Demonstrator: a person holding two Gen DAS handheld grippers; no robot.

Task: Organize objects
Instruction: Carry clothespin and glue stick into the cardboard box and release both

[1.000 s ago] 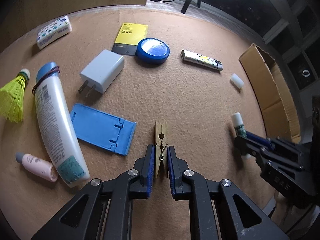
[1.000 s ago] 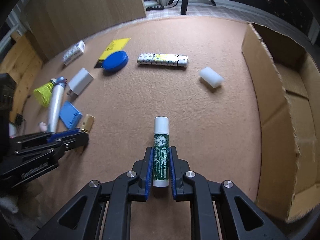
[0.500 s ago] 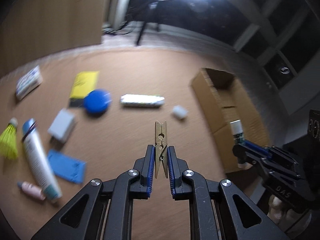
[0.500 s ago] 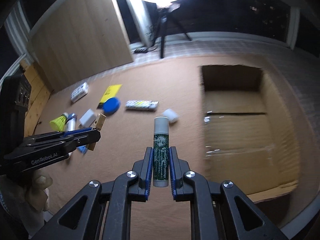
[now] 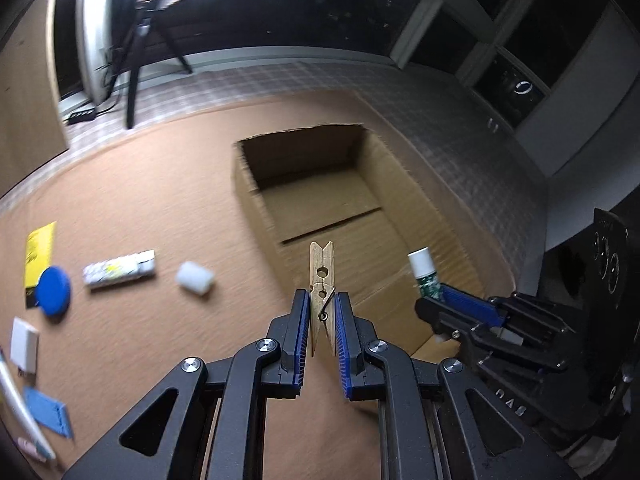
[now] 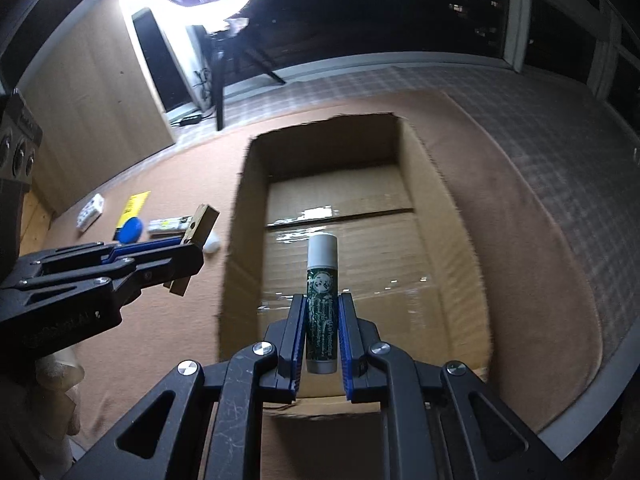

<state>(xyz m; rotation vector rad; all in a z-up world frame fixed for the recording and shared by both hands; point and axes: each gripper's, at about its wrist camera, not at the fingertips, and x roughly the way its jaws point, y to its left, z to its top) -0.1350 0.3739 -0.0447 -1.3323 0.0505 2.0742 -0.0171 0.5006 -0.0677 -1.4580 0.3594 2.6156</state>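
Two grippers are in view, each pinching one thing. The left gripper [image 5: 322, 312] has its blue pads pressed on one wooden clothespin [image 5: 321, 280], which stands upright between them with its notched tip at 12 o'clock. The right gripper [image 6: 322, 312] is clamped on one green lip-balm tube [image 6: 321, 292] with a white cap, also upright; in the left wrist view that tube [image 5: 425, 276] shows at 3 o'clock over the box's near right part. There is one cardboard box [image 6: 448, 208], open at the top; its taped floor is bare, with nothing lying in it, and both held things hang above or just beside its near edge. On the tan mat [image 5: 140, 200], at 9 o'clock from the clothespin, lie one white roll [image 5: 195, 278], one patterned lighter [image 5: 119, 269], one blue round lid [image 5: 53, 290] overlapping one yellow card [image 5: 40, 240], one white charger [image 5: 24, 345], one blue flat stand [image 5: 48, 416] and part of one white bottle [image 5: 20, 408] at the frame's edge. One small white packet [image 6: 91, 212] shows only in the right wrist view, at 10 o'clock.
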